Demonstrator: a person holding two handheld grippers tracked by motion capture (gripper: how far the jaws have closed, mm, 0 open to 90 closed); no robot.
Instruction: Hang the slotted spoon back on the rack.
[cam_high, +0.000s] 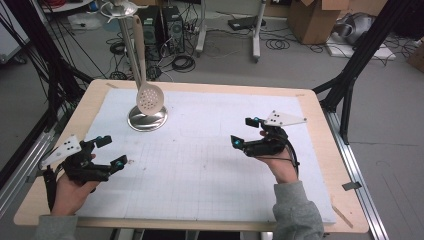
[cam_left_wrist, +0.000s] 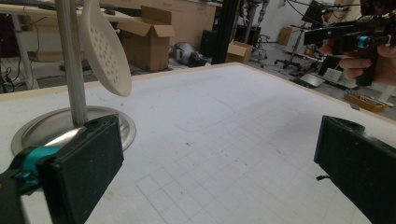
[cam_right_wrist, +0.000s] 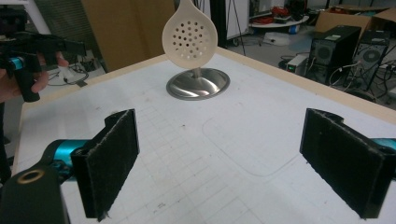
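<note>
A cream slotted spoon (cam_high: 149, 97) hangs from a metal stand whose round steel base (cam_high: 147, 120) rests on the white gridded mat at the back left. The spoon (cam_left_wrist: 105, 46) and base (cam_left_wrist: 46, 128) appear in the left gripper view, and the spoon (cam_right_wrist: 189, 35) and base (cam_right_wrist: 198, 84) again in the right gripper view. My left gripper (cam_high: 111, 151) is held low at the front left, open and empty. My right gripper (cam_high: 244, 131) hovers right of centre, open, nothing between its pads (cam_right_wrist: 112, 163).
The white mat (cam_high: 200, 165) covers a wooden table (cam_high: 320, 150). A black frame post (cam_high: 350, 80) stands off the right edge. Computer towers (cam_high: 160, 27), cables and cardboard boxes (cam_high: 312, 17) lie on the floor beyond the far edge.
</note>
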